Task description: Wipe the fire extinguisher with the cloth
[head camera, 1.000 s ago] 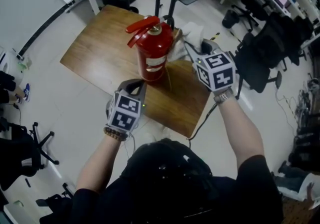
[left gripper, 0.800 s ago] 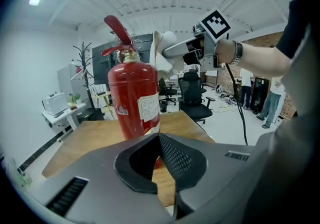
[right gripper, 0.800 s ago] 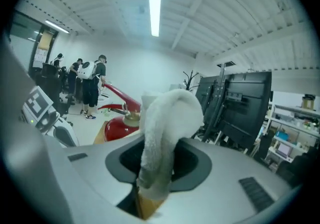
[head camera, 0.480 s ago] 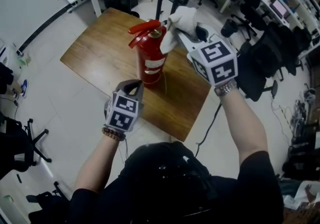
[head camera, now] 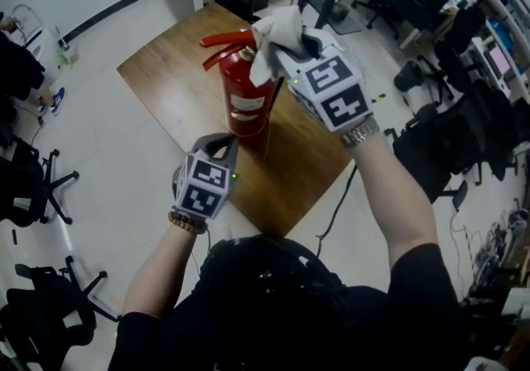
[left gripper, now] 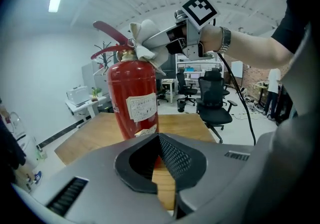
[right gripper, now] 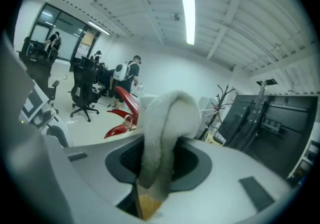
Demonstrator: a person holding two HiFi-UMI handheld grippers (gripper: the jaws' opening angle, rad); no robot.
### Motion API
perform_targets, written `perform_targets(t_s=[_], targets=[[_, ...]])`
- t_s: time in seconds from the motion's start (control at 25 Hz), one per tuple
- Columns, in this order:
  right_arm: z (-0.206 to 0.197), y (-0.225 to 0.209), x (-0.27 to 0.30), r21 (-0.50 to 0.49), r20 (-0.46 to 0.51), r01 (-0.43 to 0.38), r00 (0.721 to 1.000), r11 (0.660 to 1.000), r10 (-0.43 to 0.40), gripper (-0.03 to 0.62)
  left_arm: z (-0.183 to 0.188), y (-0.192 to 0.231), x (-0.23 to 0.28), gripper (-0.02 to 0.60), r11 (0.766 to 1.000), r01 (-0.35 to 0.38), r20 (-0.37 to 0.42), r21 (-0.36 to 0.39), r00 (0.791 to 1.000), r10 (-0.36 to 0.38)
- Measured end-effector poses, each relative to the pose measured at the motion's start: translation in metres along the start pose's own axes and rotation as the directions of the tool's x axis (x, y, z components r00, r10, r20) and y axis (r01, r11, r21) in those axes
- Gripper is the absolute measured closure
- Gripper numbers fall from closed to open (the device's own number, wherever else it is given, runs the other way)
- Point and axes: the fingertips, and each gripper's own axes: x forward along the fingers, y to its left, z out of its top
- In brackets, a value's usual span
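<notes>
Over the last second I have raised the right gripper [head camera: 287,48] from the flank of the fire extinguisher [head camera: 246,100] to its valve head. The white cloth [head camera: 269,32] now lies against the red lever [head camera: 225,41], so I judge the wipe has progressed to the top. The extinguisher stands upright on the wooden table [head camera: 166,79]. The right jaws are partly apart, clamped on the bunched cloth. The left gripper [head camera: 217,144] sits low near the base, jaws fully together and holding nothing.

Cool ceiling strip light [right gripper: 189,19]; fisheye warp, dark corners, soft focus
</notes>
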Motion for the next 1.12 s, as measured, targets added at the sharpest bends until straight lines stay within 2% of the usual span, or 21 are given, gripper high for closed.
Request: perform_targets(t_s=[0.24, 0.44, 0.56, 0.88, 1.12], targets=[[0.001, -0.004, 0.007, -0.005, 0.081, -0.079, 0.994, 0.997, 0.08, 0.473, -0.003, -0.01, -0.011, 0.581, 0.989, -0.134, -0.022, -0.07, 0.991, 0.133], [-0.008, -0.007, 0.008, 0.021, 0.082, -0.111, 0.991, 0.994, 0.109, 0.473, -0.016, -0.009, -0.026, 0.581, 0.976, -0.193, -0.051, -0.099, 0.981, 0.189], [-0.008, -0.011, 0.009, 0.036, 0.088, -0.096, 0.992, 0.995, 0.092, 0.473, -0.019, -0.004, -0.029, 0.581, 0.977, -0.189, -0.051, -0.098, 0.981, 0.185], [-0.024, -0.019, 0.011, 0.088, 0.027, -0.022, 0.999, 0.996, 0.019, 0.473, -0.011, 0.01, -0.03, 0.581, 0.99, -0.132, -0.018, -0.054, 0.991, 0.131], [-0.036, -0.026, 0.011, 0.102, 0.023, -0.029, 0.999, 0.994, 0.027, 0.474, -0.012, 0.013, -0.027, 0.581, 0.987, -0.147, -0.029, -0.066, 0.989, 0.146]])
